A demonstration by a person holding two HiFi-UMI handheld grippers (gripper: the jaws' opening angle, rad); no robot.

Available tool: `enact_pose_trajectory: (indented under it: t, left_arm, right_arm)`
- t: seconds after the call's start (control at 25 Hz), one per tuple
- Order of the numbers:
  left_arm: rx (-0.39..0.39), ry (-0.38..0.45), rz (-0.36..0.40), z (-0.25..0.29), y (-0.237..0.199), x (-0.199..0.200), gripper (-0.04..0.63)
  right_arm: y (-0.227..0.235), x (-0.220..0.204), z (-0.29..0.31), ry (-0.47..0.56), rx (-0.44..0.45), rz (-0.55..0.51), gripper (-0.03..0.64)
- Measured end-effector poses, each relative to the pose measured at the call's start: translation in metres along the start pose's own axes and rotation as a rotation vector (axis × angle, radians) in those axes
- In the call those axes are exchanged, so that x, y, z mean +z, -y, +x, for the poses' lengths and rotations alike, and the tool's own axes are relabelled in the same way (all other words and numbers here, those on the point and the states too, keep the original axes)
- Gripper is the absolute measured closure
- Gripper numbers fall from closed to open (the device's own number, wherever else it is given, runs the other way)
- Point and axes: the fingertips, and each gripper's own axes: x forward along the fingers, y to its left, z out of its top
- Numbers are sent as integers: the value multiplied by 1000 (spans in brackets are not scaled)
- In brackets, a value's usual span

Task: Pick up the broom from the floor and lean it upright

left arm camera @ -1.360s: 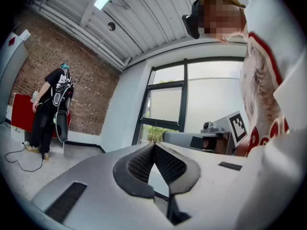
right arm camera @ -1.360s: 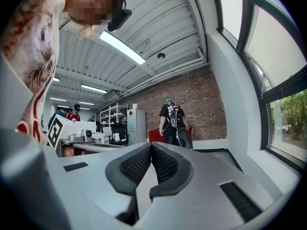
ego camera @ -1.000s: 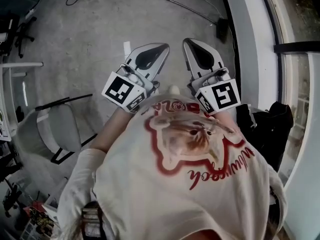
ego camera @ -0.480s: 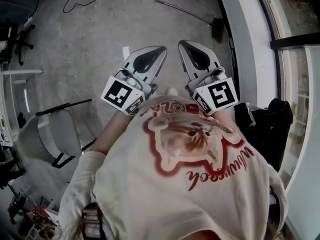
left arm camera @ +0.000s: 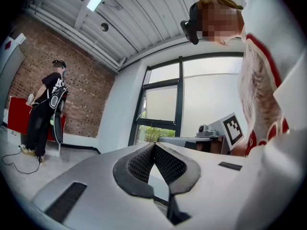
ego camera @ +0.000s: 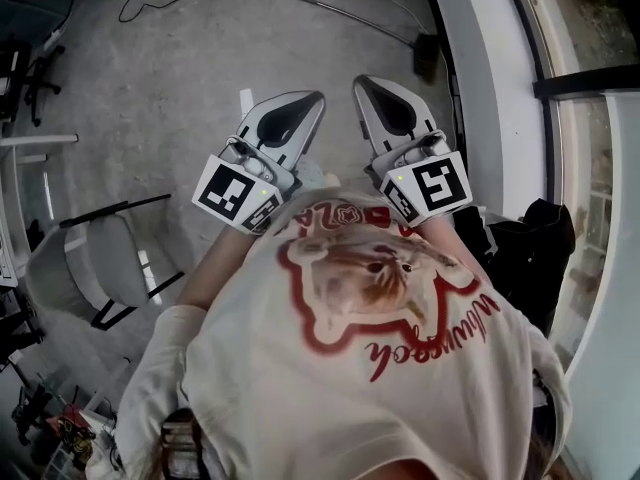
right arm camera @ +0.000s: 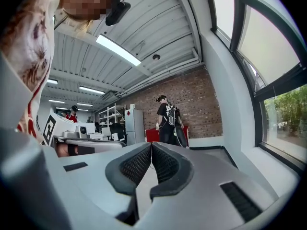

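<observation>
**Both grippers shut and empty; broom flat on the floor**

The broom (ego camera: 360, 20) lies flat on the grey concrete floor (ego camera: 200, 88). Its thin handle runs slantwise, and its dark head end sits close to the foot of the white window ledge (ego camera: 490, 98).

Both grippers are held out level in front of the person's printed T-shirt (ego camera: 370, 308), on the near side of the broom and clear of it. Neither touches it. The right gripper (ego camera: 358, 80) is the closer of the two to the broom's head. The left gripper (ego camera: 316, 98) is beside it, further from the broom.

In the left gripper view the textured pads (left arm camera: 168, 164) meet at their tips with nothing caught between them. In the right gripper view the pads (right arm camera: 134, 166) are likewise pressed together at the tips and hold nothing.

A grey folding chair (ego camera: 100, 258) stands well away from the broom, on the side opposite the ledge. A dark bundle of cloth (ego camera: 530, 248) lies against the ledge, nearer the person than the broom's head. Another person (right arm camera: 168, 119) in dark clothes stands by the brick wall, seen in both gripper views.
</observation>
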Motion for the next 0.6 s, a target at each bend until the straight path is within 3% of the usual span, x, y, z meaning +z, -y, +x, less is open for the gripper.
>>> enact_pose_trajectory:
  t: [0.36, 0.6]
  left_arm:
    - [39, 12, 2, 9, -21, 6, 577]
    - [37, 30, -2, 36, -57, 7, 577]
  right_arm:
    - [11, 5, 18, 7, 32, -9, 592]
    - [43, 4, 47, -2, 10, -24, 592]
